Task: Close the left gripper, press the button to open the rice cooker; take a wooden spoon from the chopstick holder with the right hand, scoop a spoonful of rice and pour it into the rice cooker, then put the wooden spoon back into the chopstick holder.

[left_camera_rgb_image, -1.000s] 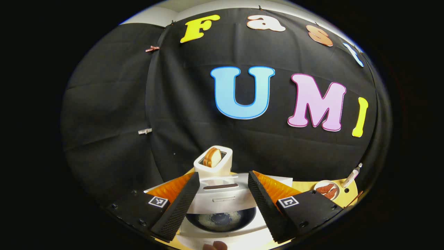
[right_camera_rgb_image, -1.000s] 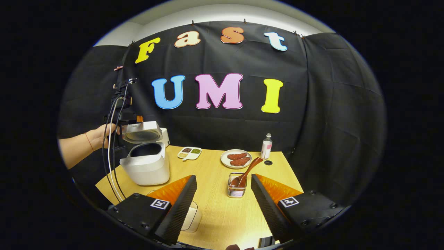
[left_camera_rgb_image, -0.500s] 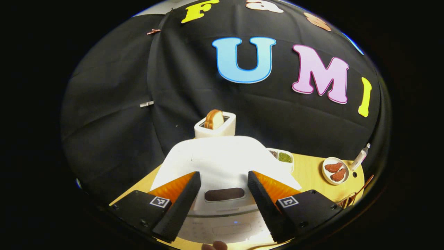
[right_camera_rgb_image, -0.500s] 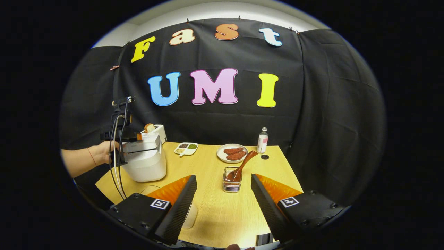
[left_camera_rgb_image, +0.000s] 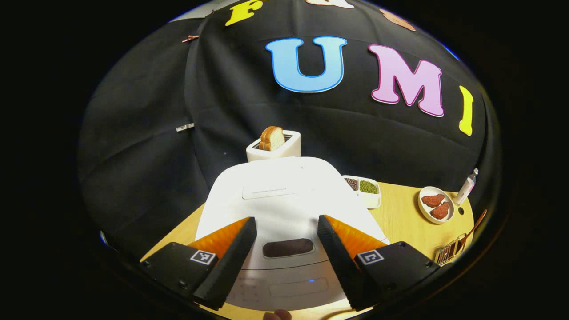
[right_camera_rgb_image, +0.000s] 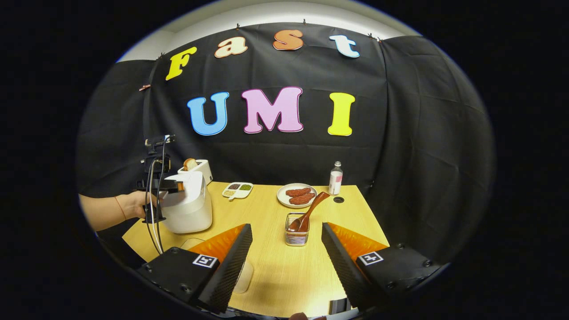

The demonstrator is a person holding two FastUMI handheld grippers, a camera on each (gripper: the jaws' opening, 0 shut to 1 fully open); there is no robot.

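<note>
The white rice cooker [left_camera_rgb_image: 284, 200] stands with its lid down, a dark oval button [left_camera_rgb_image: 287, 247] at the lid's front edge. My left gripper [left_camera_rgb_image: 286, 220] is open just above that front edge, one finger on each side of the button. In the right gripper view the cooker [right_camera_rgb_image: 189, 206] sits at the table's left, with a hand holding the left gripper [right_camera_rgb_image: 155, 186] against it. The wooden spoon [right_camera_rgb_image: 311, 211] leans in the wire chopstick holder [right_camera_rgb_image: 297, 235]. My right gripper [right_camera_rgb_image: 286, 226] hangs open and empty before the holder. A translucent container [right_camera_rgb_image: 243, 276] is partly hidden by its finger.
A white toaster with a bread slice [left_camera_rgb_image: 273, 144] stands behind the cooker. A divided dish of beans [left_camera_rgb_image: 364, 189], a plate of red meat [left_camera_rgb_image: 435, 204] and a small bottle [right_camera_rgb_image: 335, 178] line the table's far side. Cables [right_camera_rgb_image: 153, 213] hang beside the cooker.
The cooker's lid, open a second ago with the inner pot showing, has swung down and is shut. The left gripper came down with it. The right gripper drew back slightly.
</note>
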